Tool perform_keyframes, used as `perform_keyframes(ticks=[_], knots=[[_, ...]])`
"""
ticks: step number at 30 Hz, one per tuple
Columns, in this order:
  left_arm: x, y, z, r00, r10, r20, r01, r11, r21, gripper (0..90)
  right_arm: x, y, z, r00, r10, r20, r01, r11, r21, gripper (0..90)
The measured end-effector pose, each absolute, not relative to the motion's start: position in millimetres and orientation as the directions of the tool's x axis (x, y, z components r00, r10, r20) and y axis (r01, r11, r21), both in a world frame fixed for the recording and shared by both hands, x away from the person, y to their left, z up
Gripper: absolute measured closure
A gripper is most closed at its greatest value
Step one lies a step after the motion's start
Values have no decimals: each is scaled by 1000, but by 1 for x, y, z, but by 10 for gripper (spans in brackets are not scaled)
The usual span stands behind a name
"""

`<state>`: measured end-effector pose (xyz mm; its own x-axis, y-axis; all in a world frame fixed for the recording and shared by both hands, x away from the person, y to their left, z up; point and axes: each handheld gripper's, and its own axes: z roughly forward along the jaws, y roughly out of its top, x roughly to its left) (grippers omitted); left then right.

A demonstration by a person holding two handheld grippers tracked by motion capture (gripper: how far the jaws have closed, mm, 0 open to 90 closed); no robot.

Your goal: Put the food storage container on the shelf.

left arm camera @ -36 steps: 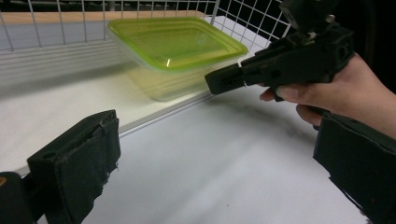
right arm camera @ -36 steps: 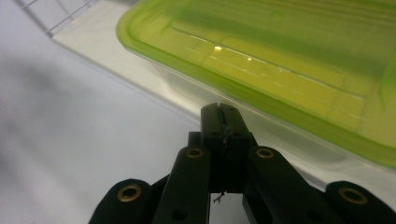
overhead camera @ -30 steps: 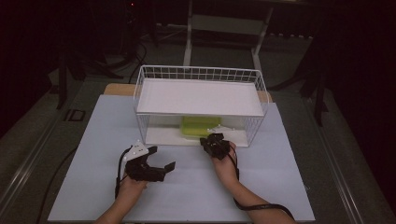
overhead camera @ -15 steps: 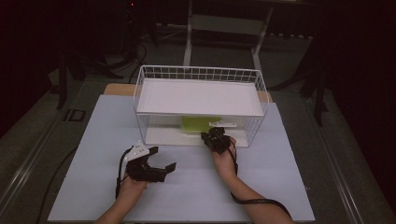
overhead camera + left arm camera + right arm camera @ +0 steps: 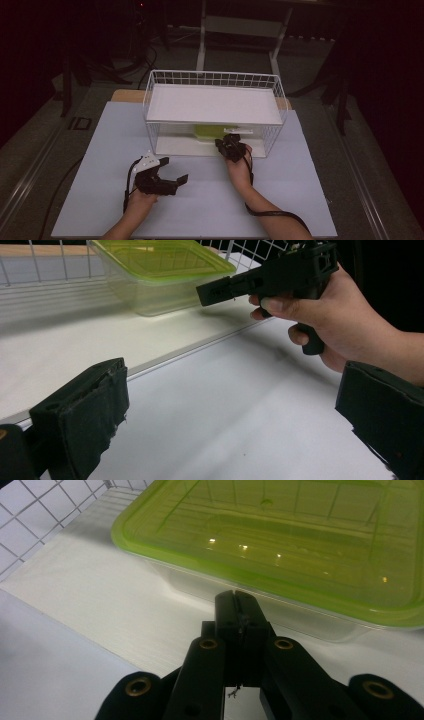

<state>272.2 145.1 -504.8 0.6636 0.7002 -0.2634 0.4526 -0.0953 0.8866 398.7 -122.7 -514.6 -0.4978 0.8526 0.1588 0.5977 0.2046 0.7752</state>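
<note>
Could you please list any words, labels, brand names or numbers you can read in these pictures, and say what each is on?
None can be read.
The green-lidded container has a plain lid with no print.
The white wire rack and the table show no label.
The left gripper and right gripper carry no legible marking; the fingers are bare black padding.

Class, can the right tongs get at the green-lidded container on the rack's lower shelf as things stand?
Probably yes. The right tongs point at the green-lidded container through the wire rack's open front, nothing between them; but they are shut and must open first.
</note>
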Motion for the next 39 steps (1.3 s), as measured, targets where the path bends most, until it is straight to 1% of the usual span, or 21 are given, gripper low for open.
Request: perform_keyframes(ticks=[2,3,5,9,14,15,17,20,21,22,25,26,27,28,30,33,35,36,39], knots=[[271,146,-504,653,717,-244,440,-97,893,13,397,-123,-514,-498,853,154,598,209,774,892],[271,146,-504,653,717,-244,438,-96,894,13,396,-122,-514,-493,853,170,607,197,770,889],[272,147,-503,653,714,-254,443,-88,892,13,394,-122,-514,-508,845,166,597,206,776,864],[271,147,-501,656,710,-256,438,-82,895,13,385,-122,-511,-526,831,180,594,207,778,845],[271,147,-499,662,699,-269,441,-73,895,13,371,-127,-504,-545,820,174,576,216,788,766],[271,146,-499,666,695,-270,438,-72,896,13,370,-128,-503,-549,818,171,575,222,787,739],[271,144,-498,682,684,-260,430,-88,899,13,366,-133,-500,-549,820,164,570,223,791,712],[272,142,-498,704,653,-279,431,-81,899,13,361,-137,-498,-562,814,146,560,245,791,613],[272,141,-498,710,647,-276,428,-86,900,13,359,-139,-498,-561,815,142,557,244,794,582],[273,140,-497,713,644,-276,430,-90,898,13,355,-140,-497,-568,809,150,557,244,794,525],[275,139,-495,719,643,-264,419,-98,903,13,348,-143,-495,-584,800,138,544,259,798,432],[275,139,-494,720,644,-258,414,-101,904,13,345,-144,-494,-595,791,143,542,263,798,377],[276,139,-493,726,639,-253,410,-106,906,13,344,-145,-493,-602,785,146,543,269,796,348],[276,139,-493,732,631,-257,407,-102,908,13,342,-146,-493,-623,767,152,540,282,793,301],[276,138,-491,741,624,-249,399,-109,911,13,340,-149,-492,-634,757,157,536,284,795,292],[276,136,-489,761,601,-245,390,-122,913,13,339,-153,-491,-656,720,224,559,266,785,256],[275,135,-488,767,589,-252,393,-122,911,13,338,-154,-491,-667,712,221,561,284,777,219],[275,135,-487,769,588,-250,391,-124,912,13,337,-154,-491,-675,706,215,556,295,777,181],[273,136,-486,767,593,-244,384,-122,915,13,333,-157,-490,-688,694,212,538,292,790,177]])
